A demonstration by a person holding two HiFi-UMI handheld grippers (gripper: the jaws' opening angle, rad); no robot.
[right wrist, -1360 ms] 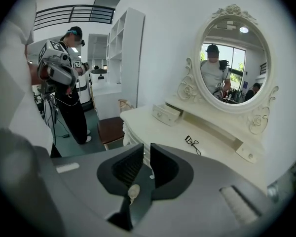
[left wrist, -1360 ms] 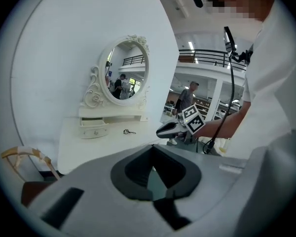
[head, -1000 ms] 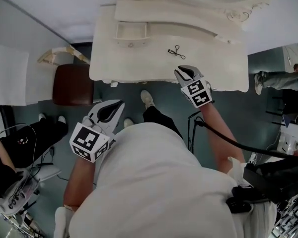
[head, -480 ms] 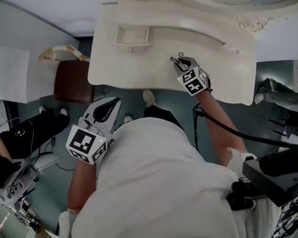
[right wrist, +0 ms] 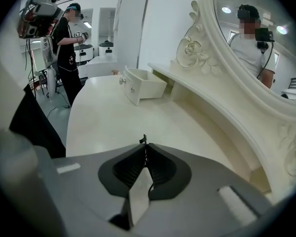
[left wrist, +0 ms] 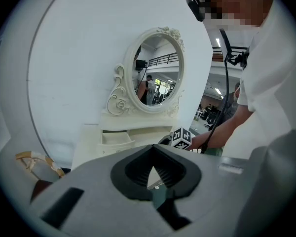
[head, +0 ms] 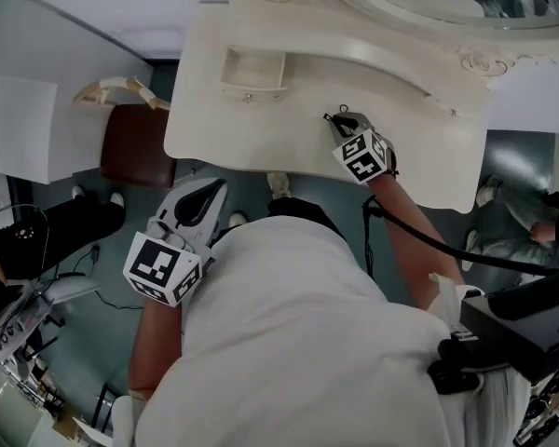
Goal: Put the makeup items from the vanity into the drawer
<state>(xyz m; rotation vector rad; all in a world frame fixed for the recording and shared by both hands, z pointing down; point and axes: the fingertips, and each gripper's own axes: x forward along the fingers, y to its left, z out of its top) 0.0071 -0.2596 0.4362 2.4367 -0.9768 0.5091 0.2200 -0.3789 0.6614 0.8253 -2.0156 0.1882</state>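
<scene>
Cream-coloured counter [head: 214, 128]: the right tool [head: 341, 121] is clamped shut on a thin black makeup item [head: 332, 115] at its surface. The left tool [head: 210, 194] hangs closed and empty, off the counter. The drawer [head: 252, 71] stands open; the transfer is apparently not yet done.

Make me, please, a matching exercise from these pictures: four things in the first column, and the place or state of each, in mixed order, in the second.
Things:
1. left gripper
2. right gripper
3. drawer
4. stool

Places or states:
A. pulled open, at the back of the vanity
B. jaws shut on a small black tool
C. brown, on the floor beside the vanity
D. jaws shut on nothing, held off the vanity

Right pairs: 1-D, 2-B, 3-A, 4-C.
</scene>
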